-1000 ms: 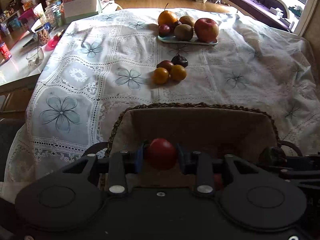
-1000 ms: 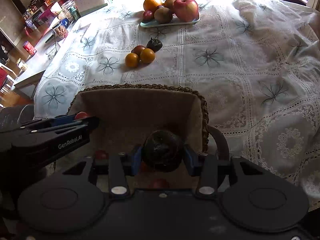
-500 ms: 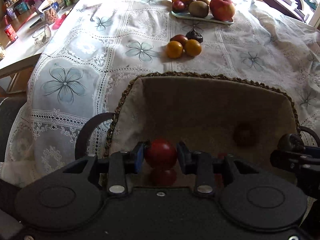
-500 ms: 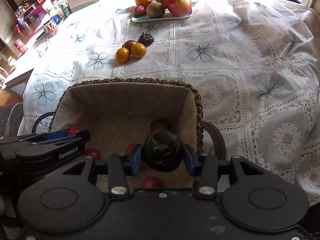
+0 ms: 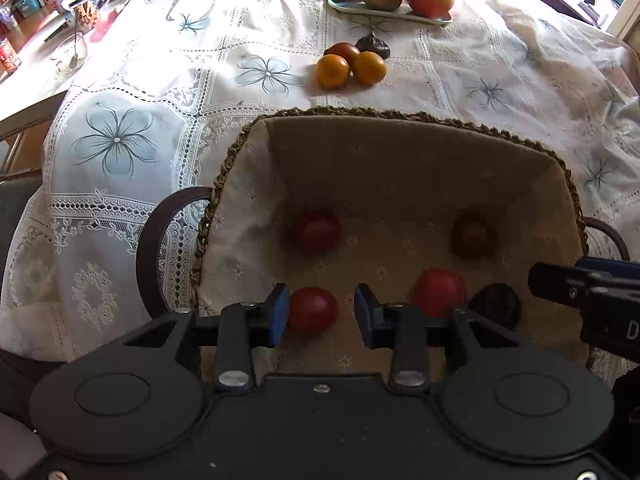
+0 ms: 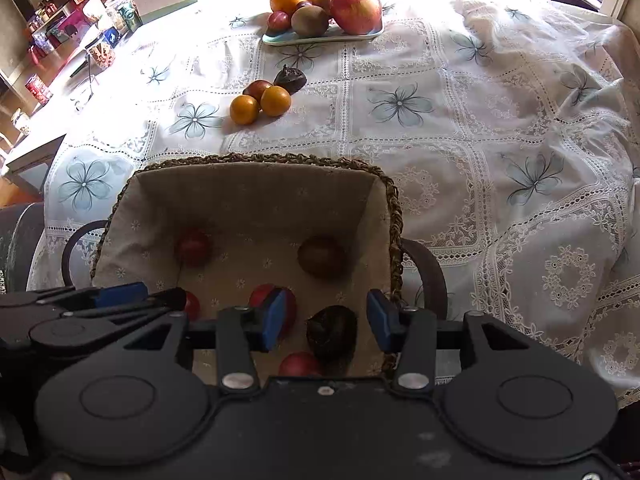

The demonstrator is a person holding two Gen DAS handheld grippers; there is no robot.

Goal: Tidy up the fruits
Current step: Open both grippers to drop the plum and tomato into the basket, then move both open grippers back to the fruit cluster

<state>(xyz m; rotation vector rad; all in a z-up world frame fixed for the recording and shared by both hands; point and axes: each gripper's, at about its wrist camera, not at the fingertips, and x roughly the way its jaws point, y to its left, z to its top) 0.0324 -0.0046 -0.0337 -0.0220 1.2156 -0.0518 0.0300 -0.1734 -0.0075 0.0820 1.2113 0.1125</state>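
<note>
Left gripper [image 5: 321, 314] fingers stood apart, a small red fruit [image 5: 312, 310] lying loose between them on the basket [image 5: 400, 120] lining. Right gripper [image 6: 326, 322] fingers likewise spread, the dark fruit [image 6: 332, 332] resting free below. Judged step: drop-off into basket. Next move would call for lifting both clear and reaching the oranges [image 6: 260, 106] on the bench [image 6: 480, 120].
</note>
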